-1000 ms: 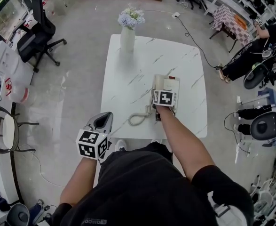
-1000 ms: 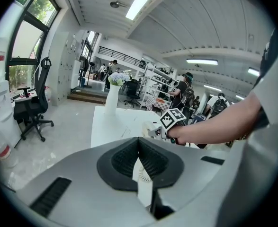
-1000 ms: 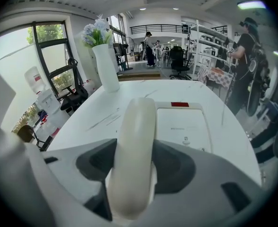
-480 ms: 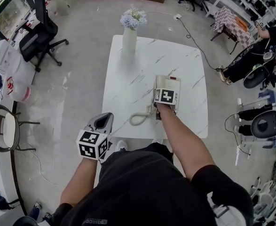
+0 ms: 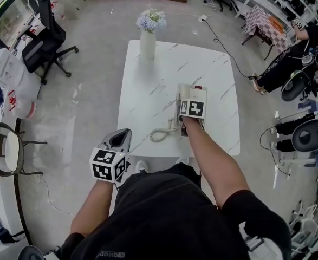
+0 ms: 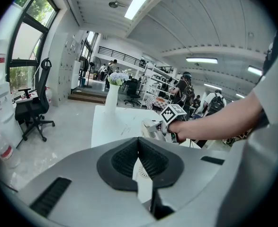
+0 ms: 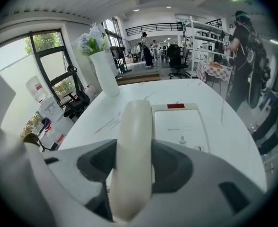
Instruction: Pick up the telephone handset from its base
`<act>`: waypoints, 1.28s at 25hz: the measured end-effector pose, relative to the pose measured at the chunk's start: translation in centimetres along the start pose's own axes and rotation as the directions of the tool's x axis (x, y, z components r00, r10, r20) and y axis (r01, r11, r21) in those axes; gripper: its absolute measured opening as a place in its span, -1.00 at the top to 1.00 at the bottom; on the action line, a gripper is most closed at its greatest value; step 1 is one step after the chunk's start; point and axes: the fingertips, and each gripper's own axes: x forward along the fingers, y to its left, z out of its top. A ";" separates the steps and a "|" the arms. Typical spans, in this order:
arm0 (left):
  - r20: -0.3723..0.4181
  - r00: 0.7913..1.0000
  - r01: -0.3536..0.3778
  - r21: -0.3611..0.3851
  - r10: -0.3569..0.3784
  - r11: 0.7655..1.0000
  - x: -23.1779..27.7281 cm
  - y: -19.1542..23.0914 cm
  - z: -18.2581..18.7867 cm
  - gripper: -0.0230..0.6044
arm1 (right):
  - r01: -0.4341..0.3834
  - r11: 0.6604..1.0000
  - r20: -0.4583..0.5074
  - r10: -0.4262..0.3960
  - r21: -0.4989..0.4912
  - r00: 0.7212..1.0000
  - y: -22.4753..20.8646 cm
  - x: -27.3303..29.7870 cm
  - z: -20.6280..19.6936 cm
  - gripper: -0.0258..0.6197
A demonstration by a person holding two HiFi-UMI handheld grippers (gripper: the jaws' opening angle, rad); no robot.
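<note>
1. My right gripper [image 7: 134, 171] is clamped around the cream handset [image 7: 136, 126], which lies along the left side of its base [image 7: 182, 126].
2. My left gripper [image 6: 141, 167] is closed on nothing, off the near-left corner of the white table [image 5: 148, 91].

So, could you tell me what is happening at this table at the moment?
A person is working at a white marble table with a handheld gripper in each hand. The right gripper has its jaws closed on the cream handset of a desk telephone, beside its base. I cannot tell whether the handset has lifted clear of the base. The left gripper is held off the table's near left corner, jaws together and empty. A vase of flowers stands at the far edge.
</note>
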 end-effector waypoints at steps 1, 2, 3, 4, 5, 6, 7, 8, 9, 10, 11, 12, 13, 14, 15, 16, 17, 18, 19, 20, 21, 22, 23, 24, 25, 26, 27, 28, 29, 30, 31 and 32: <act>0.000 1.000 0.001 0.003 -0.001 1.000 0.1 -0.1 0.0 0.92 | -0.012 1.000 0.009 0.012 0.000 1.000 0.1 -0.4 0.1 0.25; 0.000 1.000 0.002 0.006 -0.002 1.000 0.2 -0.2 0.1 0.92 | -0.025 1.000 0.021 0.025 0.002 0.999 0.3 -0.8 0.2 0.25; 0.001 1.000 0.004 0.011 -0.004 1.000 0.3 -0.3 0.2 0.92 | -0.038 0.999 0.034 0.038 0.005 0.999 0.4 -1.2 0.3 0.25; 0.000 1.000 0.008 0.016 -0.008 1.000 0.5 -0.5 0.3 0.92 | -0.052 0.999 0.048 0.051 0.008 0.998 0.5 -1.7 0.5 0.25; 0.000 1.000 0.012 0.021 -0.012 1.000 0.6 -0.6 0.4 0.92 | -0.066 0.998 0.063 0.065 0.013 0.996 0.7 -2.3 0.6 0.25; -0.001 1.000 0.017 0.027 -0.017 0.999 0.8 -0.9 0.5 0.92 | -0.082 0.996 0.078 0.080 0.021 0.994 0.8 -2.8 0.8 0.25; -0.002 1.000 0.022 0.033 -0.022 0.999 0.9 -1.1 0.6 0.92 | -0.099 0.995 0.096 0.096 0.031 0.991 0.9 -3.5 1.0 0.25; -0.003 1.000 0.028 0.038 -0.028 0.999 1.1 -1.4 0.8 0.92 | -0.117 0.992 0.115 0.112 0.042 0.987 1.1 -4.2 1.2 0.25; -0.003 0.999 0.034 0.044 -0.034 0.998 1.2 -1.7 0.9 0.92 | -0.135 0.989 0.135 0.127 0.054 0.983 1.2 -5.0 1.4 0.25; -0.003 0.999 0.040 0.051 -0.040 0.998 1.3 -2.0 1.0 0.92 | -0.154 0.986 0.155 0.142 0.064 0.978 1.2 -5.9 1.5 0.25; -0.002 0.999 0.046 0.057 -0.046 0.997 1.4 -2.3 1.1 0.92 | -0.171 0.983 0.174 0.156 0.073 0.972 1.3 -6.7 1.5 0.25; -0.001 0.999 0.053 0.064 -0.053 0.997 1.6 -2.7 1.3 0.92 | -0.186 0.979 0.193 0.168 0.078 0.967 1.3 -7.6 1.5 0.25; -0.001 0.998 0.061 0.069 -0.061 0.996 1.8 -3.0 1.4 0.92 | -0.200 0.977 0.210 0.180 0.079 0.961 1.3 -8.4 1.6 0.25; -0.003 0.997 0.071 0.071 -0.071 0.995 2.0 -3.4 1.5 0.92 | -0.213 0.974 0.227 0.191 0.077 0.955 1.3 -9.3 1.6 0.25; -0.007 0.997 0.082 0.072 -0.081 0.994 2.3 -3.8 1.5 0.92 | -0.226 0.971 0.242 0.202 0.075 0.949 1.3 -10.1 1.7 0.25; -0.011 0.996 0.092 0.071 -0.091 0.993 2.5 -4.1 1.5 0.92 | -0.240 0.968 0.256 0.214 0.072 0.943 1.4 -10.9 1.8 0.25; -0.014 0.995 0.100 0.073 -0.100 0.992 2.7 -4.5 1.5 0.92 | -0.253 0.965 0.270 0.226 0.067 0.936 1.4 -11.8 1.8 0.25; -0.016 0.994 0.107 0.078 -0.106 0.991 2.9 -4.8 1.6 0.92 | -0.265 0.962 0.284 0.238 0.061 0.929 1.6 -12.7 1.9 0.25; -0.017 0.994 0.112 0.085 -0.111 0.990 3.0 -5.1 1.7 0.92 | -0.277 0.959 0.298 0.250 0.054 0.921 1.8 -13.6 2.0 0.25; -0.017 0.993 0.117 0.092 -0.116 0.989 3.0 -5.4 1.8 0.92 | -0.288 0.957 0.311 0.260 0.046 0.914 1.9 -14.5 2.1 0.25; -0.017 0.993 0.122 0.098 -0.121 0.988 3.1 -5.6 1.9 0.92 | -0.295 0.955 0.323 0.268 0.036 0.908 2.1 -15.4 2.1 0.25; -0.017 0.992 0.126 0.104 -0.125 0.987 3.2 -5.9 2.0 0.92 | -0.300 0.954 0.334 0.276 0.023 0.901 2.2 -16.2 2.1 0.25; -0.017 0.992 0.130 0.110 -0.129 0.985 3.3 -6.0 2.1 0.92 | -0.302 0.953 0.344 0.282 0.006 0.896 2.4 -17.0 2.0 0.25; -0.016 0.991 0.133 0.115 -0.132 0.984 3.5 -6.2 2.2 0.92 | -0.302 0.953 0.353 0.287 -0.012 0.891 2.4 -17.7 1.9 0.25; -0.015 0.991 0.136 0.119 -0.136 0.983 3.6 -6.4 2.4 0.92 | -0.301 0.953 0.361 0.291 -0.028 0.886 2.4 -18.5 1.9 0.25; -0.012 0.990 0.139 0.124 -0.139 0.983 3.6 -6.6 2.5 0.92 | -0.300 0.953 0.369 0.293 -0.040 0.882 2.4 -19.1 1.8 0.25; -0.009 0.990 0.142 0.129 -0.142 0.982 3.7 -6.8 2.7 0.92 | -0.298 0.953 0.378 0.294 -0.049 0.878 2.3 -19.8 1.7 0.25; -0.005 0.989 0.144 0.135 -0.144 0.980 3.7 -7.0 2.9 0.92 | -0.294 0.954 0.389 0.292 -0.055 0.874 2.2 -20.4 1.7 0.25; 0.000 0.989 0.146 0.141 -0.147 0.979 3.7 -7.2 3.1 0.92 | -0.290 0.955 0.399 0.290 -0.062 0.870 2.0 -21.0 1.6 0.25; 0.002 0.989 0.148 0.146 -0.150 0.978 3.7 -7.4 3.3 0.92 | -0.285 0.956 0.410 0.288 -0.068 0.866 1.9 -21.7 1.6 0.25; 0.003 0.988 0.149 0.149 -0.151 0.977 3.8 -7.5 3.3 0.92 | -0.281 0.957 0.420 0.286 -0.075 0.861 1.7 -22.3 1.5 0.25; 0.001 0.988 0.151 0.150 -0.153 0.977 3.9 -7.7 3.3 0.92 | -0.277 0.957 0.429 0.285 -0.083 0.857 1.5 -22.9 1.4 0.25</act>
